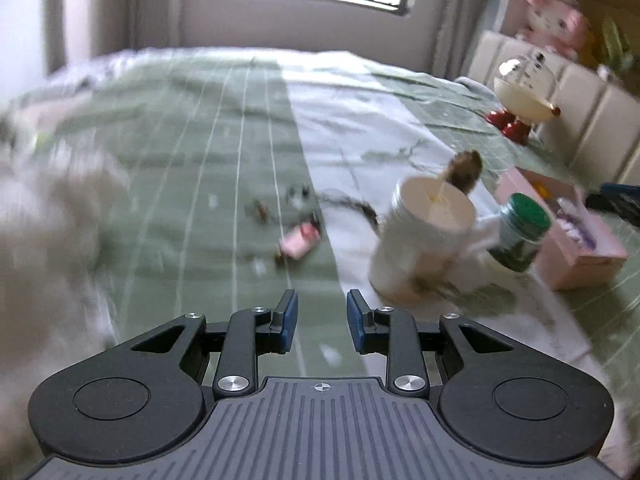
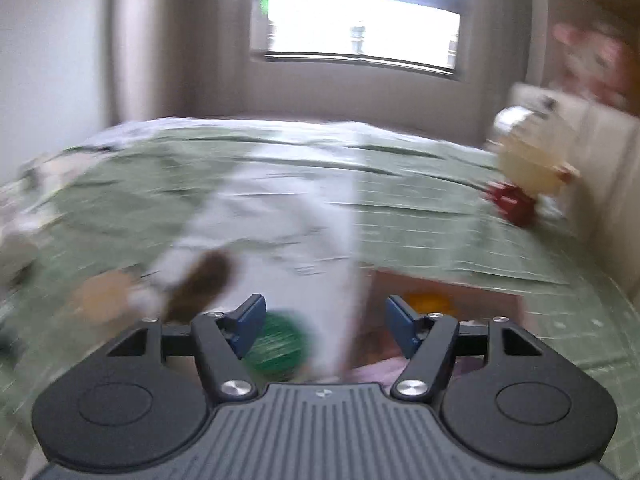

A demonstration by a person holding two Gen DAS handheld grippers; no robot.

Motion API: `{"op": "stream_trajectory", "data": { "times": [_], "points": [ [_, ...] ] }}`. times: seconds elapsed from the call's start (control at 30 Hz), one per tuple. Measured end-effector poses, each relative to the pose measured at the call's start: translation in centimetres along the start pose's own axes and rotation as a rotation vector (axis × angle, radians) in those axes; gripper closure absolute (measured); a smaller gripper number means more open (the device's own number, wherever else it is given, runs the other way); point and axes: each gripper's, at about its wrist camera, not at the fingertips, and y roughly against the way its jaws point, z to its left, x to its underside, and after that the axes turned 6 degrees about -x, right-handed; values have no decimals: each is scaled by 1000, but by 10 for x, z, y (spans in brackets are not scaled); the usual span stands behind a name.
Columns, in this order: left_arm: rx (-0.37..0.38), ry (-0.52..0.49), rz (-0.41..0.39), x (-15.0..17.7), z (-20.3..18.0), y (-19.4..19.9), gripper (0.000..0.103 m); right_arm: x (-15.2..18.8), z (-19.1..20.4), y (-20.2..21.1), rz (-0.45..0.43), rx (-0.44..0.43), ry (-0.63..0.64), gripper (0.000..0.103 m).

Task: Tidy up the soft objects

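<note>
1. Left gripper (image 1: pixel 322 312) – jaws narrowly apart, nothing between them
2. Right gripper (image 2: pixel 325 324) – jaws wide, empty
3. Cream plush toy (image 1: pixel 524 92) sits by the headboard (image 1: pixel 588 120), well apart from both

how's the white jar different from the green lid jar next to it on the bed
The white jar looks bigger and is pale all over with a cream lid, while the green-lidded jar looks smaller, with a dark green lid and dark contents or label. The white jar sits nearer the middle of the bed; the green-lidded one stands beside the pink box. Both are round, lidded, and tilted alike in the left wrist view.
</note>
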Motion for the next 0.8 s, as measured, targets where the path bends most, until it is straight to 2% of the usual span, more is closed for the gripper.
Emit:
{"op": "stream_trajectory", "data": {
  "times": [0.07,0.13,0.23,0.33,0.43,0.53,0.63,0.8],
  "points": [
    [-37,-106,-41,-11,-7,-13,73,10,23,6,14,-66,37,36],
    [-30,-168,-48,-21,-12,-31,73,21,40,10,30,-122,47,36],
    [-7,-225,4,-32,-18,-66,69,34,54,11,75,-189,46,36],
    [-34,-257,45,-37,-21,-97,69,46,62,12,97,-210,97,36],
    [-49,-307,82,-36,-24,-120,69,53,55,15,115,-216,144,36],
    [-62,-364,98,-31,-29,-133,69,57,40,14,139,-224,136,36],
    [-64,-346,95,-32,-29,-140,70,62,23,10,163,-224,105,36],
    [-46,-372,67,-30,-29,-137,81,63,9,-1,170,-225,120,36]
  ]
}}
